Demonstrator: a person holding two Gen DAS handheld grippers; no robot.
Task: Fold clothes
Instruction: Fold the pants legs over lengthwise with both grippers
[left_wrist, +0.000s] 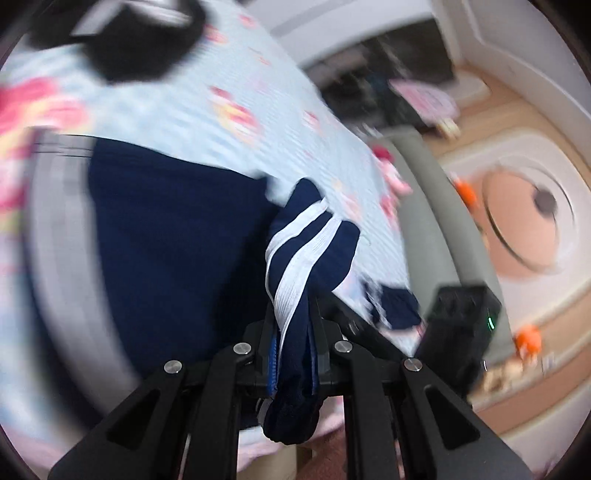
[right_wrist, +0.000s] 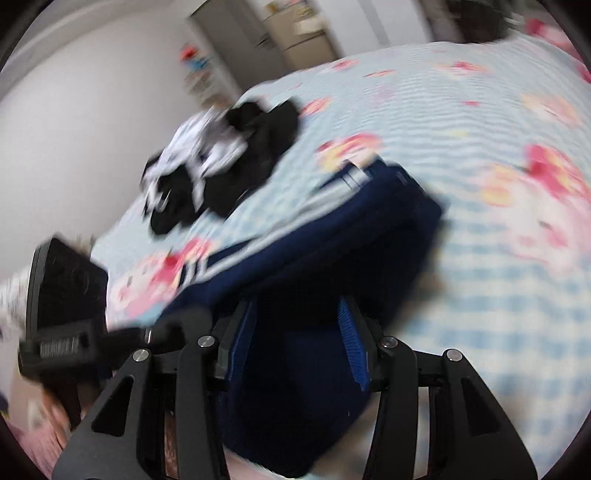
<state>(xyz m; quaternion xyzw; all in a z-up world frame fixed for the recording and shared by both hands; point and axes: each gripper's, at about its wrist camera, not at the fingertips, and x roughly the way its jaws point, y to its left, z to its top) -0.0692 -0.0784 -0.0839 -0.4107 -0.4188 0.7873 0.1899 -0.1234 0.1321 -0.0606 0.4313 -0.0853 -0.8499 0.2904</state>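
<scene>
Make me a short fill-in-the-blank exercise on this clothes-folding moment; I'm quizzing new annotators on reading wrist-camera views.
1. The left gripper has its jaws shut on a navy garment with three ____ stripes.
2. The garment lies on a light blue checked bedspread printed with pink ____.
3. Between the right gripper's blue-padded jaws sits fabric coloured ____.
4. Farther off on the bed lies a pile of black and ____ clothes.

Missing words: white; flowers; navy; white
</scene>
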